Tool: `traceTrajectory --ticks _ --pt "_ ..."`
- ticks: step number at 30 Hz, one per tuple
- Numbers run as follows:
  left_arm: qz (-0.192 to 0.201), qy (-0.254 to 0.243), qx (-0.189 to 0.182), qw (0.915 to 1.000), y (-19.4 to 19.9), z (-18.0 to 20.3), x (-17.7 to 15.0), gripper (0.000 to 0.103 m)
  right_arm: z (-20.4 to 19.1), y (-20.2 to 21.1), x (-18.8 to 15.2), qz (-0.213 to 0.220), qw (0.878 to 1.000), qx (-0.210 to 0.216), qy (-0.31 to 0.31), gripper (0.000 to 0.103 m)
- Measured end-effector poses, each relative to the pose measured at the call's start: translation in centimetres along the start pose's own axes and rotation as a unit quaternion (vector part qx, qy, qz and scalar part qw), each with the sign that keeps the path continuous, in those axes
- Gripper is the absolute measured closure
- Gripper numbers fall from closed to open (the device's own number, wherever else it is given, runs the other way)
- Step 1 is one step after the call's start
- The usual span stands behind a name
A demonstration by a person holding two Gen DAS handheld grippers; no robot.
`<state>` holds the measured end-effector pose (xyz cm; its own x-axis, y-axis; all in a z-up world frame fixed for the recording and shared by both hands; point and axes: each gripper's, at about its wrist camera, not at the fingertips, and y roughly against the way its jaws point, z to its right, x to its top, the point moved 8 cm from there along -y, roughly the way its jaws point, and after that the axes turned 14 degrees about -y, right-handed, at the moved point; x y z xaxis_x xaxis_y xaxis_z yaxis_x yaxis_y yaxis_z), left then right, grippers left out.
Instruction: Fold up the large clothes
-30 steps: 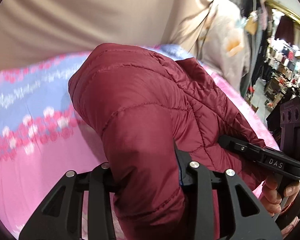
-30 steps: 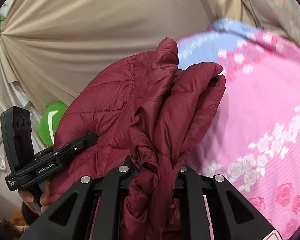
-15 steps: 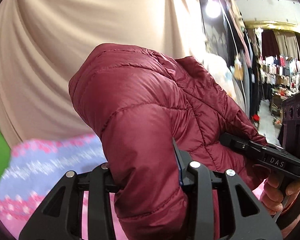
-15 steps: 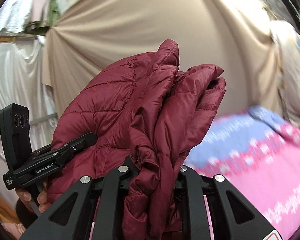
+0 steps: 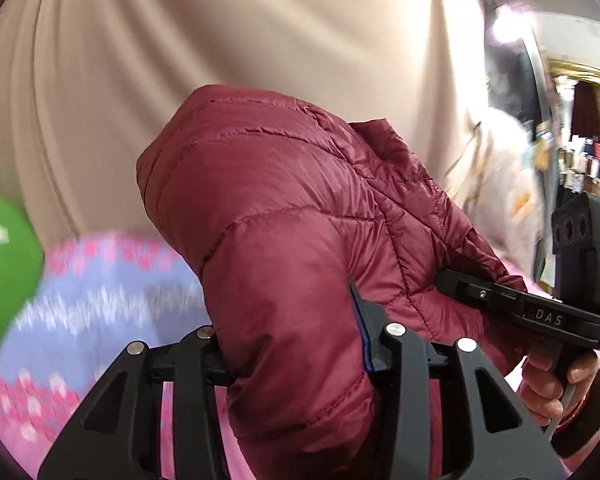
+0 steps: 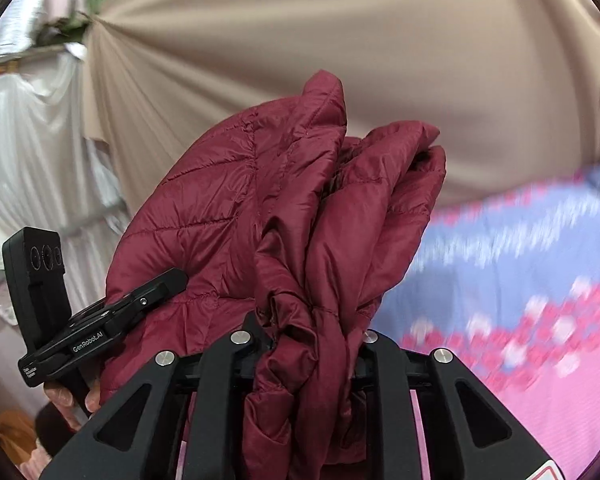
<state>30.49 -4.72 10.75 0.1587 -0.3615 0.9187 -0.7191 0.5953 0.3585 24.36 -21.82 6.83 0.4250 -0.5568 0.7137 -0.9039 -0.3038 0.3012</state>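
A dark red quilted puffer jacket (image 5: 284, 248) hangs between both grippers, lifted off the bed. My left gripper (image 5: 296, 352) is shut on a thick fold of it. My right gripper (image 6: 308, 344) is shut on a bunched edge of the jacket (image 6: 292, 216). Each gripper shows in the other's view: the right one (image 5: 540, 312) at the jacket's far side, the left one (image 6: 100, 320) at lower left. The fingertips are hidden inside the fabric.
A pink and blue floral bedspread (image 5: 100, 304) lies below, also in the right wrist view (image 6: 520, 280). A beige curtain (image 5: 220, 40) fills the background. A green object (image 5: 4, 264) sits at far left. Shop racks (image 5: 580, 160) stand at right.
Both grippers lifted the jacket up off the bed and tilted upward; now the views tip slightly back down and the bedspread shows more. Both grips are unchanged.
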Motion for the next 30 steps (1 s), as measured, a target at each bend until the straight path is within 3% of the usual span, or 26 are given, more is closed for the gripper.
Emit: traceTrajectory --ticks 6,9,13,17,19,22,26,27,28,29,30 --pt "-0.100 0.063 -0.010 0.9930 -8.7 -2.2 -9.7 0.063 7.8 -9.0 -6.2 -0.091 0.992 -0.053 -0.063 0.084" --pt "-0.116 0.068 -0.002 0.9909 -10.3 -2.8 -13.4 0.057 10.6 -11.0 -9.0 -0.116 0.988 -0.073 -0.070 0.080" --pt "-0.114 0.084 -0.009 0.9899 -9.7 -3.6 -14.7 0.040 12.4 -11.1 -10.2 -0.126 0.986 -0.076 -0.081 0.064" --pt "-0.107 0.053 0.055 0.9913 -5.6 -4.1 -14.0 0.024 12.2 -8.5 -9.2 -0.121 0.984 -0.095 -0.084 0.059" --pt "-0.098 0.028 0.066 0.9926 -2.9 -3.6 -13.6 0.011 11.4 -5.7 -8.4 -0.098 0.987 -0.113 -0.055 0.057" --pt "-0.117 -0.009 0.039 0.9923 0.2 -0.7 -14.6 0.011 9.6 -4.1 -8.1 -0.095 0.989 -0.105 -0.038 0.047" --pt "-0.163 -0.038 0.028 0.9855 0.2 2.4 -17.6 0.011 9.1 -5.1 -9.5 -0.132 0.986 -0.090 -0.054 0.046" --pt "-0.174 -0.045 0.035 0.9831 -0.3 2.8 -18.4 0.013 9.2 -6.0 -10.4 -0.145 0.983 -0.100 -0.052 0.046" --pt "-0.185 -0.049 0.043 0.9806 -0.9 3.0 -19.0 0.023 9.3 -6.4 -10.6 -0.151 0.981 -0.107 -0.050 0.056" --pt "-0.200 -0.052 0.049 0.9773 -1.5 2.9 -19.6 0.031 9.5 -6.9 -11.2 -0.162 0.979 -0.117 -0.046 0.077" --pt "-0.212 -0.050 0.056 0.9743 -1.8 2.7 -20.1 0.044 9.2 -7.0 -11.2 -0.166 0.978 -0.115 -0.046 0.086"
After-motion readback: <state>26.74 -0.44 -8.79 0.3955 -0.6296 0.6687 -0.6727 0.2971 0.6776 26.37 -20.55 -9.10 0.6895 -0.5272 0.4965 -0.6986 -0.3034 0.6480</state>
